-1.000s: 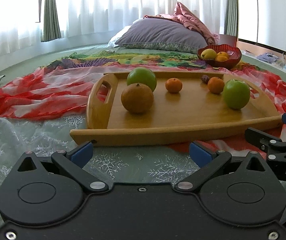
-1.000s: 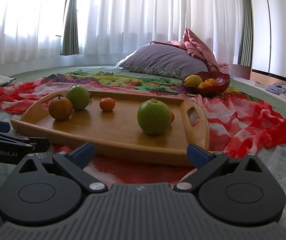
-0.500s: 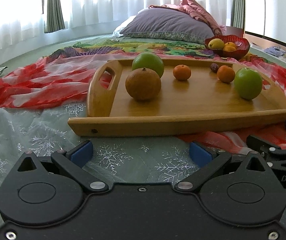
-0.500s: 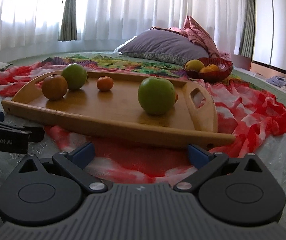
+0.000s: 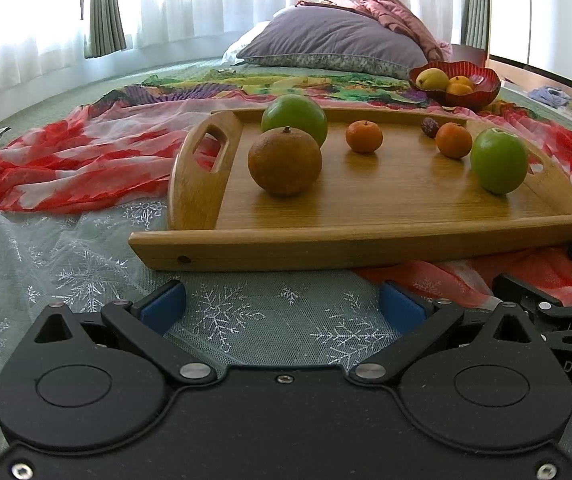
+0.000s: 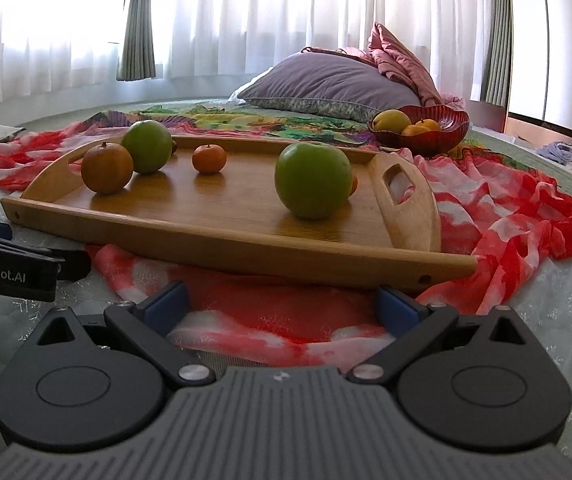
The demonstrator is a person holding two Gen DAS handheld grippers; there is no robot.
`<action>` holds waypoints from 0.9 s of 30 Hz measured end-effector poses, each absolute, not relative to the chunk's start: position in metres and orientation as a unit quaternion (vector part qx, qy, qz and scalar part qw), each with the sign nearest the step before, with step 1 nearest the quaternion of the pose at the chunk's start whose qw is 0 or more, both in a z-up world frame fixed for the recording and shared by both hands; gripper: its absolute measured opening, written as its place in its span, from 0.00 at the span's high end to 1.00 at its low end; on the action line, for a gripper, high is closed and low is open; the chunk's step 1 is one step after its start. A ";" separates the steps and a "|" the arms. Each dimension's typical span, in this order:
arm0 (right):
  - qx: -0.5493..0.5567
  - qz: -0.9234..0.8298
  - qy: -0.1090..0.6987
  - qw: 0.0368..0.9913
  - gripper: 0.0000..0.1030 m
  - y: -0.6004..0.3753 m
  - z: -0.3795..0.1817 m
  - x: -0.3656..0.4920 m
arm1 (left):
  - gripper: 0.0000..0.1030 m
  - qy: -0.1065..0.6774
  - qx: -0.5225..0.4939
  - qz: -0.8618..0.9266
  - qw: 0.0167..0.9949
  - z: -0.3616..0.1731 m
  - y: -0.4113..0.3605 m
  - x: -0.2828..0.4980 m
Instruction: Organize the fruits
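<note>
A wooden tray (image 5: 366,216) (image 6: 214,224) lies on the bed and carries loose fruit. On it are a brownish orange (image 5: 285,161) (image 6: 107,168), a green apple behind that (image 5: 294,118) (image 6: 147,146), a small tangerine (image 5: 364,137) (image 6: 209,158), a second tangerine (image 5: 453,140), a dark date (image 5: 430,126) and another green apple (image 5: 499,160) (image 6: 312,180). A red bowl (image 5: 474,90) (image 6: 442,132) with yellow and orange fruit stands behind the tray. My left gripper (image 5: 282,306) and right gripper (image 6: 282,304) are both open and empty, just short of the tray's near rim.
A red-and-white scarf (image 5: 66,160) (image 6: 506,216) lies under and around the tray, over a pale snowflake cloth (image 5: 66,264). A purple pillow (image 5: 334,42) and pink bedding sit at the back by the white curtains. The other gripper shows at each view's edge.
Both grippers have drawn back and risen a little, so the tray sits farther ahead and more cloth shows before it. The fruit has not moved. Both grippers stay open.
</note>
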State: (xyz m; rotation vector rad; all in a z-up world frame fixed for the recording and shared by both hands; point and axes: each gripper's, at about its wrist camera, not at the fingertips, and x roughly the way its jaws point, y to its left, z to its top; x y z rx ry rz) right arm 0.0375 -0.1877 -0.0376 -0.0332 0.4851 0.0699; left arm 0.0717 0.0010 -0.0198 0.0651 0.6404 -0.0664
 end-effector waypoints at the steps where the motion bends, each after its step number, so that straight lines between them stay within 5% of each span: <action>1: -0.017 0.034 0.239 0.970 0.00 -0.188 -0.038 0.037 | 0.00 0.316 0.031 -0.033 0.948 -0.020 0.001 0.072; 27: -0.018 0.033 0.235 0.971 0.00 -0.187 -0.039 0.036 | 0.00 0.318 0.030 -0.035 0.947 -0.020 0.003 0.073</action>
